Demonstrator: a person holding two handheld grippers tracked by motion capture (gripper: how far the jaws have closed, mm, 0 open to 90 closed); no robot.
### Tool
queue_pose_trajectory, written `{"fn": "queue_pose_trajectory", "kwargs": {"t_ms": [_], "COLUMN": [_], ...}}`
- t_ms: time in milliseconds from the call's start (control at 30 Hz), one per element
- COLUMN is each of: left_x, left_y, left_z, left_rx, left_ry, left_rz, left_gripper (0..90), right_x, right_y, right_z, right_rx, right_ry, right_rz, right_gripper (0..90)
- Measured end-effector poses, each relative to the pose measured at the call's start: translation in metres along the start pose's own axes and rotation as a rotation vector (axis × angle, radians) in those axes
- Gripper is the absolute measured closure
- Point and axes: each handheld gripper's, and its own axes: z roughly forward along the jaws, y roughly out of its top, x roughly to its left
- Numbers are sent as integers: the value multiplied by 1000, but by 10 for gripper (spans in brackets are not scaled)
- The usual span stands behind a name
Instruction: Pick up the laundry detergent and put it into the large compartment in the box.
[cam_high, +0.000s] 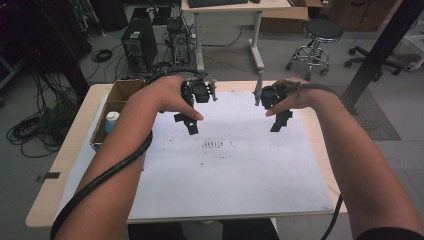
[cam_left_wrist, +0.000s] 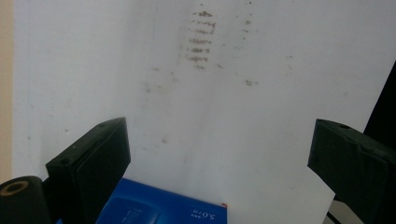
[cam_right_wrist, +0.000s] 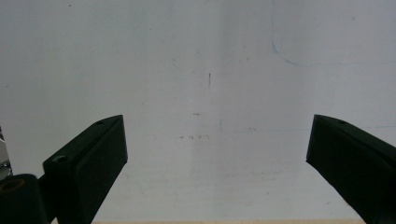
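Observation:
Two hands hold my grippers over a white sheet (cam_high: 230, 170) on a wooden table. My left gripper (cam_high: 186, 123) hangs at the sheet's far left, open with its jaws wide apart (cam_left_wrist: 219, 128). A blue packet (cam_left_wrist: 163, 211) with white print lies at the bottom edge of the left gripper view. It sits between the jaws, close to the left one, and is not gripped. My right gripper (cam_high: 280, 121) hangs at the far right of the sheet, also open (cam_right_wrist: 217, 122), with only bare sheet between its jaws.
An open cardboard box (cam_high: 120, 92) stands at the table's left edge and holds a white bottle with a blue cap (cam_high: 112, 120). Brown smudges (cam_high: 212, 145) mark the sheet's middle. Beyond the table are computer towers, cables, a desk and a stool (cam_high: 320, 37).

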Motion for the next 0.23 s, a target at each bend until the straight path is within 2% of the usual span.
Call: {"fn": "queue_pose_trajectory", "kwargs": {"t_ms": [233], "left_x": [-2], "left_y": [4], "left_z": [-2], "left_rx": [-15], "left_ry": [3], "left_rz": [9], "left_gripper": [55], "right_x": [2], "right_y": [-1], "right_z": [-3], "right_rx": [-7], "right_ry": [-5], "right_rz": [2], "right_gripper": [50]}}
